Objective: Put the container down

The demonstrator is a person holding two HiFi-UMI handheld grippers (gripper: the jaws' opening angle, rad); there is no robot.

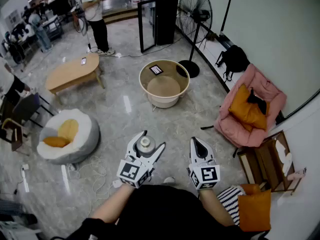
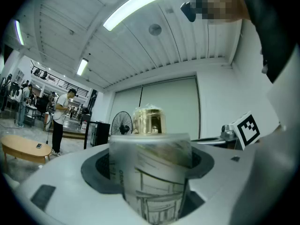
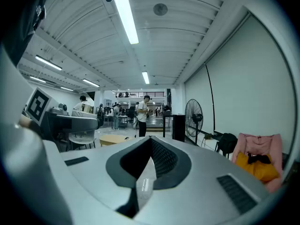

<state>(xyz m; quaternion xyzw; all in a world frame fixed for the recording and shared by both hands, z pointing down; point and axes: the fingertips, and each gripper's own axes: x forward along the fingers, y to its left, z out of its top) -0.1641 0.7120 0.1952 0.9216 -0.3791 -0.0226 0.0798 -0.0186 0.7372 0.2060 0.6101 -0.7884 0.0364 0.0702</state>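
In the head view my left gripper (image 1: pixel 151 140) is held out in the air above the floor, shut on a small round container (image 1: pixel 145 144) that stands upright between its jaws. The left gripper view shows that container (image 2: pixel 152 172) close up: a pale body with a line drawing printed on it and a gold cap (image 2: pixel 149 121). The jaws stand wide and press on its two sides. My right gripper (image 1: pixel 196 141) hovers beside it on the right, shut, with nothing between its fingers (image 3: pixel 145 172).
A round translucent tub (image 1: pixel 141 81) stands on the marble floor ahead. A grey beanbag (image 1: pixel 67 136) and a low wooden table (image 1: pixel 72 73) lie to the left. On the right are a pink chair (image 1: pixel 250 109), a floor fan (image 1: pixel 194 14) and a wooden shelf (image 1: pixel 270 164). A person (image 1: pixel 95 14) stands far back.
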